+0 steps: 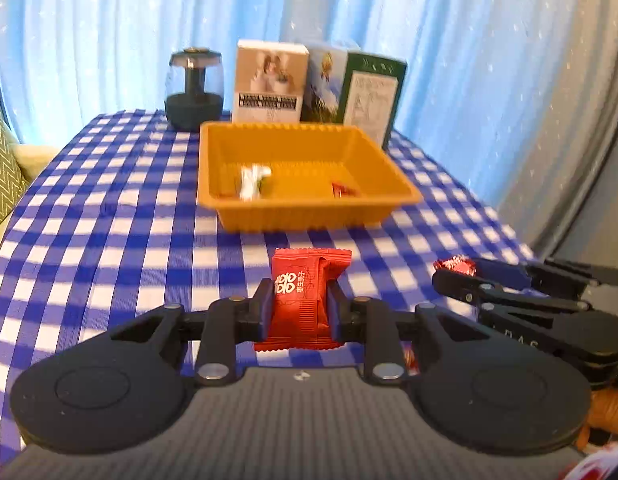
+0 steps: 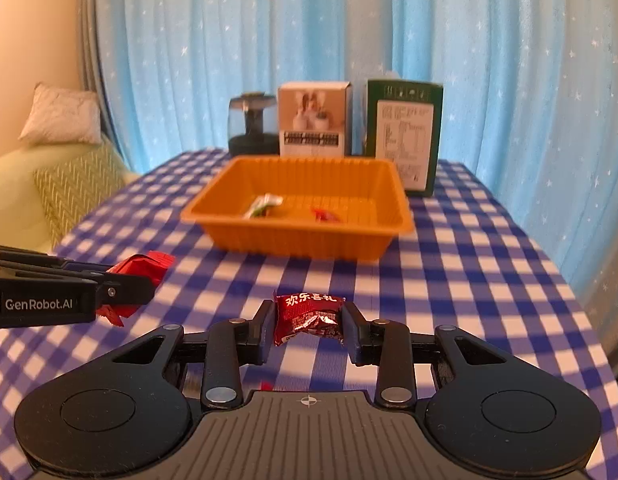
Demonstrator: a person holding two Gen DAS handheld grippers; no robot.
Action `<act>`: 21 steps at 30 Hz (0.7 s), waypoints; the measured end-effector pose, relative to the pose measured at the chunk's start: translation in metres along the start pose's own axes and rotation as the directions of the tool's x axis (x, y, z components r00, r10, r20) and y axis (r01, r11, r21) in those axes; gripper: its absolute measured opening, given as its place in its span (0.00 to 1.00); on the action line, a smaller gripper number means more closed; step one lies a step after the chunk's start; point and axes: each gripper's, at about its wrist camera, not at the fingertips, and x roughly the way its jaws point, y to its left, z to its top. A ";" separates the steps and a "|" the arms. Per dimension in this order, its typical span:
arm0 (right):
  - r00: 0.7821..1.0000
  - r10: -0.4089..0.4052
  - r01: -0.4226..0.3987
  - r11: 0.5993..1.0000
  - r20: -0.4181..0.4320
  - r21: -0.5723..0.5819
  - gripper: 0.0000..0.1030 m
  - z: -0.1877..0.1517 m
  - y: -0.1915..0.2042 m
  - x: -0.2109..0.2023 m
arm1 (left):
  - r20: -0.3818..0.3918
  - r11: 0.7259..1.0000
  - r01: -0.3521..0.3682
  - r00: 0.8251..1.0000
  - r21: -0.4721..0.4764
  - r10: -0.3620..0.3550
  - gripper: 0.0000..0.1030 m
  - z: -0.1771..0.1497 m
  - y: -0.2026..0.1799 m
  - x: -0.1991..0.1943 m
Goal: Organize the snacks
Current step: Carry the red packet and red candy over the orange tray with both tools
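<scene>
the left gripper point(image 1: 299, 300) is pinching a bright red snack packet point(image 1: 305, 296) between its pads, the packet standing upright with its printed face toward the camera. the right gripper point(image 2: 309, 320) is clamped on a darker red foil candy point(image 2: 309, 316), crinkled, with white characters along its top. both grippers sit side by side over the near part of the table, each showing at the edge of the other's view. past them, toward the far edge of the blue-and-white checked tablecloth point(image 2: 469, 280), stands an orange tray point(image 2: 301, 232); inside it lie a white-and-green wrapped sweet point(image 2: 263, 205) on the left and a small red sweet point(image 2: 325, 215) on the right, apart from each other. behind the tray, along the far edge, stand a dark jar-shaped lamp point(image 2: 253, 124), a white box point(image 2: 313, 119) and a green box point(image 2: 405, 136). blue curtains point(image 2: 269, 40) hang behind.
</scene>
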 end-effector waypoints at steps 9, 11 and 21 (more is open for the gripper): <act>0.998 0.008 -0.010 1.000 0.066 0.030 0.35 0.048 -0.008 0.025 | 0.055 0.999 -0.009 0.998 -0.036 0.011 0.24 0.053 0.009 0.029; 0.996 0.011 -0.014 0.999 0.085 0.030 0.35 0.059 -0.008 0.031 | 0.056 0.998 -0.004 0.998 -0.058 0.007 0.24 0.061 0.013 0.038; 0.995 -0.022 0.014 0.997 0.097 0.082 0.35 0.090 -0.031 0.077 | 0.048 0.998 -0.016 0.999 -0.059 0.019 0.24 0.089 0.024 0.077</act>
